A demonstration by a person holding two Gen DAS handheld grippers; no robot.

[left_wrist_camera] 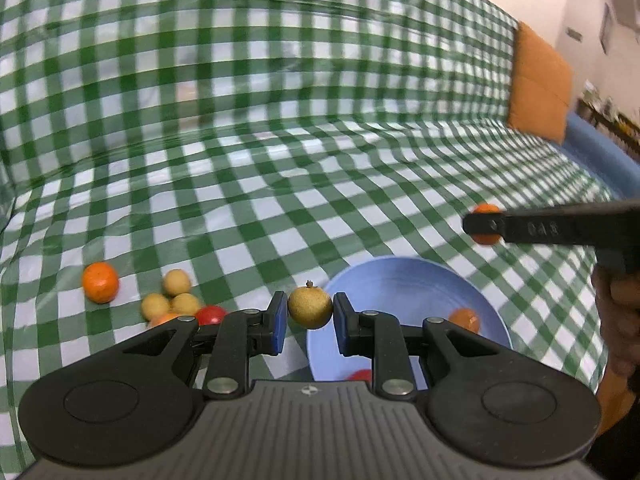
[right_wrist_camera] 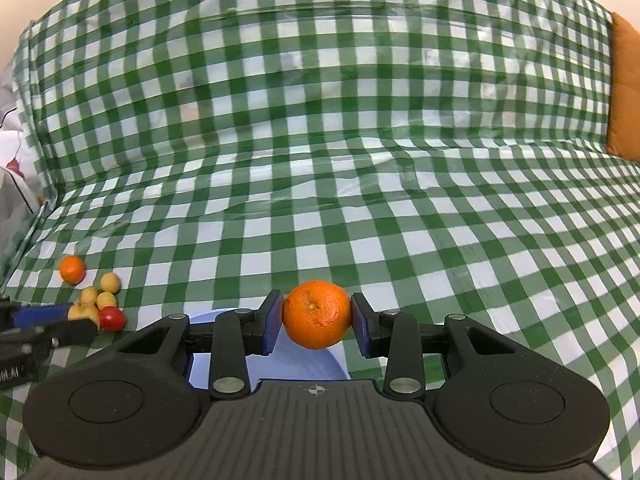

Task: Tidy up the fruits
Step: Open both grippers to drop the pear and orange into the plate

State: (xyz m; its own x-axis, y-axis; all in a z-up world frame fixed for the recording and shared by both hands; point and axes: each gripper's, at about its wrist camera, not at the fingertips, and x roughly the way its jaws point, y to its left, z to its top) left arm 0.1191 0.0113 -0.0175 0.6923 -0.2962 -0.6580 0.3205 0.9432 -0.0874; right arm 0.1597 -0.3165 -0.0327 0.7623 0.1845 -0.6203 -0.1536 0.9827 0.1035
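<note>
My left gripper (left_wrist_camera: 310, 316) is shut on a tan longan (left_wrist_camera: 310, 307) and holds it above the left rim of a blue bowl (left_wrist_camera: 400, 280). The bowl holds an orange fruit (left_wrist_camera: 464, 319) and a red one (left_wrist_camera: 360, 375). My right gripper (right_wrist_camera: 317, 316) is shut on an orange (right_wrist_camera: 317, 314) above the bowl (right_wrist_camera: 320, 364); it shows from the side in the left wrist view (left_wrist_camera: 486, 224). A pile of loose fruit lies on the cloth to the left: an orange (left_wrist_camera: 100, 282), several longans (left_wrist_camera: 177, 282) and a red tomato (left_wrist_camera: 211, 314).
A green-and-white checked cloth (left_wrist_camera: 280, 160) covers the seat and backrest. An orange cushion (left_wrist_camera: 538, 84) leans at the far right, with a blue edge (left_wrist_camera: 600, 156) beside it. White printed fabric (right_wrist_camera: 12, 176) lies at the far left.
</note>
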